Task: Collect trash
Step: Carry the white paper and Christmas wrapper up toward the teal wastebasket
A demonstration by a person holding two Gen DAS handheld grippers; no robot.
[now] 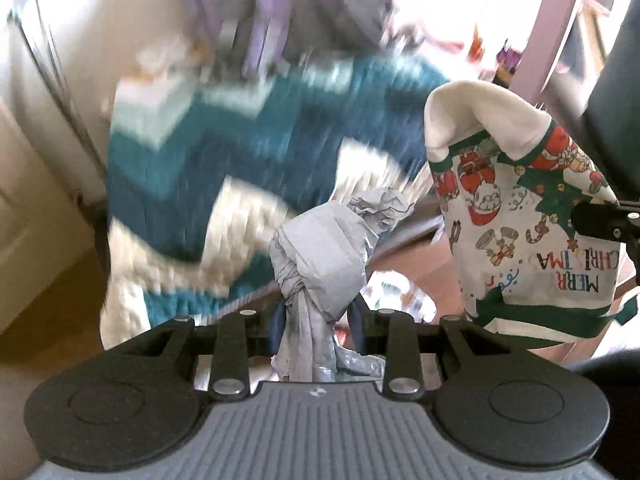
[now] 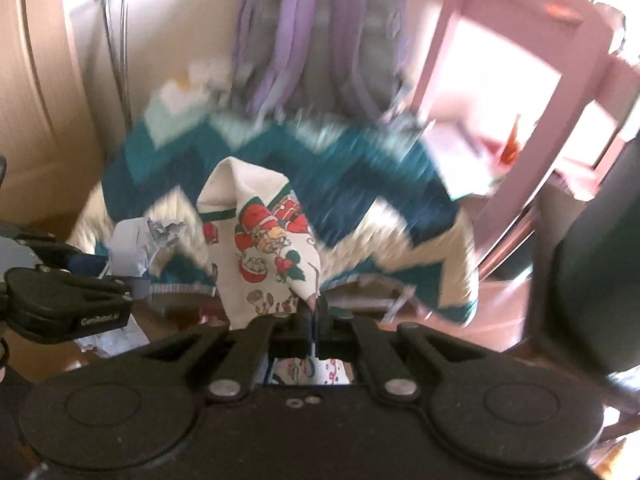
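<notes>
Support surface: wood floor (image 2: 500, 320), reddish-brown, partly visible, blurred. On it: far centre, low furniture piece draped w/ teal-and-cream zigzag blanket (image 1: 224, 148); far right, pink frame (image 2: 532, 92) standing upright; near left, small paper scraps (image 2: 108, 340), type unclear. Blanket's hem hangs close to floor.

pink window frame (image 2: 516, 92), bright | cream wall (image 2: 168, 32) | teal zigzag blanket (image 1: 224, 160)

Knotted grey plastic bag (image 1: 320, 256); upright, crumpled Christmas-print napkin (image 1: 516, 224).
</notes>
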